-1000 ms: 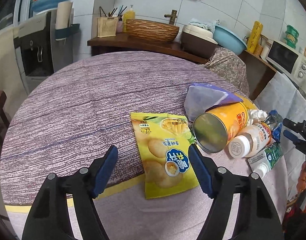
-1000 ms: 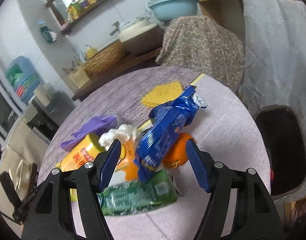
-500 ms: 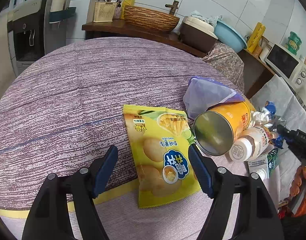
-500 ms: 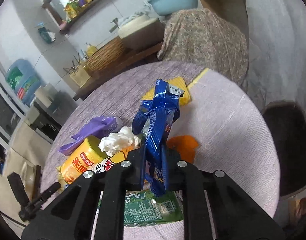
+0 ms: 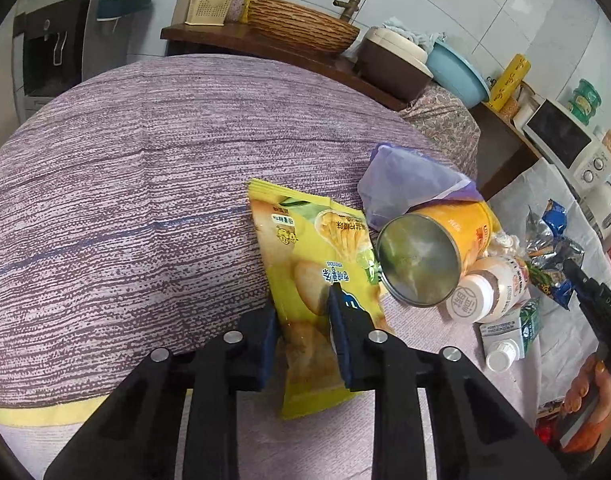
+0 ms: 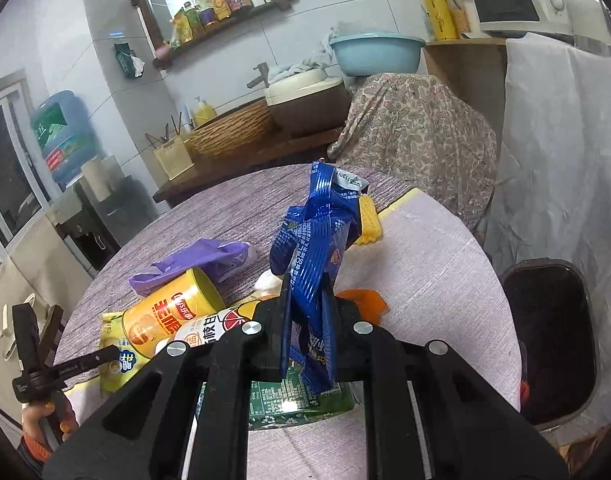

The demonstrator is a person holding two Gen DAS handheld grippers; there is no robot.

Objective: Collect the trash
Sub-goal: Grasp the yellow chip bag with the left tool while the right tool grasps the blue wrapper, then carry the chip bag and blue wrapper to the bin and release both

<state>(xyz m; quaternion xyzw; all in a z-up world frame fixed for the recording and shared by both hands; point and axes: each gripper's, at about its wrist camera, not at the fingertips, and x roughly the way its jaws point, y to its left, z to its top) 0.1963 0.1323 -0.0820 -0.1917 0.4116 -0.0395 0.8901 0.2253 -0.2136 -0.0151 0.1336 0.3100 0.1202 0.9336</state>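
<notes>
yellow can (image 6: pixel 173 314): Lay's logo | blue wrapper (image 6: pixel 319 248): "20251130"

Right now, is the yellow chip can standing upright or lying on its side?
Lying on its side. The yellow chip can rests on the table, its round metal end facing the left wrist camera, beside the white bottle.

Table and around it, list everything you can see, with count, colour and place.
table: one, purple cloth.
chip bag: one, yellow, table's near edge.
canister: one, yellow, lying beside the chip bag.
plastic bag: one, purple, behind the canister.
bottle: one, white cap, lying right of the canister.
carton: one, green, near edge.
wrapper: one, blue, lifted.
bin: one, dark, right of the table.
left gripper: closed on the chip bag.
right gripper: closed on the wrapper.
</notes>
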